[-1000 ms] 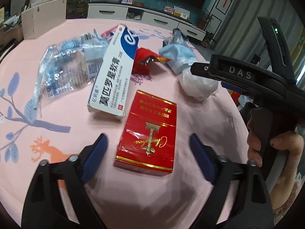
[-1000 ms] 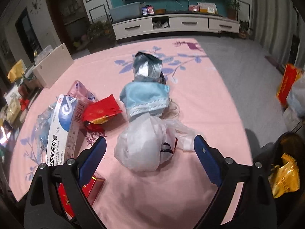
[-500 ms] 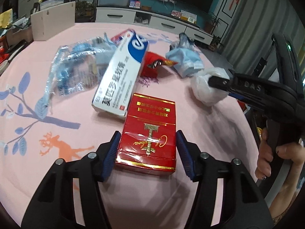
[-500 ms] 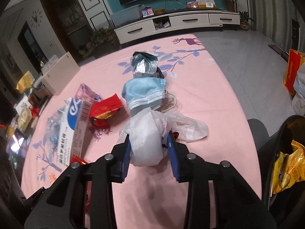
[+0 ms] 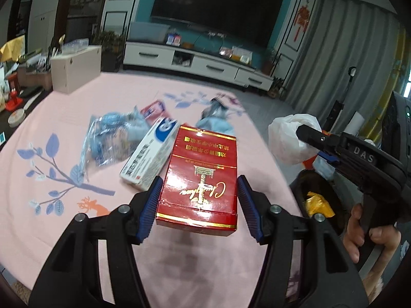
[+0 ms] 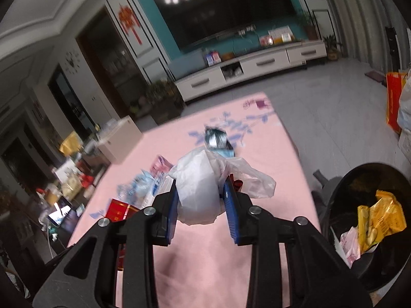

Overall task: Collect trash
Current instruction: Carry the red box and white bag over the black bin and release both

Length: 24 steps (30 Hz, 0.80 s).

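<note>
My left gripper (image 5: pixel 199 202) is shut on a red cigarette carton (image 5: pixel 201 177) with gold print and holds it lifted above the pink tablecloth (image 5: pixel 64 218). My right gripper (image 6: pixel 200 209) is shut on a crumpled white plastic bag (image 6: pixel 203 187), also lifted; the bag shows in the left wrist view (image 5: pixel 290 136) too. A black trash bin (image 6: pixel 370 220) with a yellow wrapper (image 6: pixel 380 220) inside stands to the right of the table. A white and blue medicine box (image 5: pixel 150 154), clear blue wrappers (image 5: pixel 108 133) and a blue face mask (image 5: pixel 215 125) lie on the table.
A beige box (image 5: pixel 74 66) stands beyond the table's far left edge. Cluttered small items sit at the left (image 6: pixel 64 187). A white TV cabinet (image 5: pixel 195 61) runs along the far wall. A silver foil bag (image 6: pixel 215 138) lies at the table's far end.
Both grippers closed on their items and lifted them off the table: the left on the red carton, the right on the white bag. The views tilted upward.
</note>
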{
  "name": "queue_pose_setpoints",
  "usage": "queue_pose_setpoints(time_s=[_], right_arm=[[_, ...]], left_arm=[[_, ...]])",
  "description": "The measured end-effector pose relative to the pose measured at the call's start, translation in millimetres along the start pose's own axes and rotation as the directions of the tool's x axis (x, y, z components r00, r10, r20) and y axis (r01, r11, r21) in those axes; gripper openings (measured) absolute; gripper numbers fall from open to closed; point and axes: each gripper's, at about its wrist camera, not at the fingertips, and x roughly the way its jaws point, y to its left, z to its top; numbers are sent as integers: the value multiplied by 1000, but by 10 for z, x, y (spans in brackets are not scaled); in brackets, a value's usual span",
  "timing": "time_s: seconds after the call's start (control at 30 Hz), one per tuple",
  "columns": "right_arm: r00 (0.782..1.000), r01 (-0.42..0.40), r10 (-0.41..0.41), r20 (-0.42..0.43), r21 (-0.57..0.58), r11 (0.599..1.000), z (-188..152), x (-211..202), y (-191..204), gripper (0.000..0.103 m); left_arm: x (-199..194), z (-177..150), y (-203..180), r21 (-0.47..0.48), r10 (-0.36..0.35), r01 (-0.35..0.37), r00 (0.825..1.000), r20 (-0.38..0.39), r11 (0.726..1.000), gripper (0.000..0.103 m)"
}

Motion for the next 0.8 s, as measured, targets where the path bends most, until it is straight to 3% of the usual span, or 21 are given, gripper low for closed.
queue_pose_setpoints(time_s=[0.33,0.57,0.8], right_arm=[[983,28,-32,182,28,999,129,-816,-198,34],[953,135,-174,249,166,977,179,-1200,-728,34],[937,195,-258,233,263,945,174,-1243,-1147,34]], left_arm=[[-215,158,-654,32,-122,120,990,65,992,60],[-79,153,-1266,74,-293,291,956,23,954,60],[271,78,-1740,90,-378,383,924,-63,919,60]])
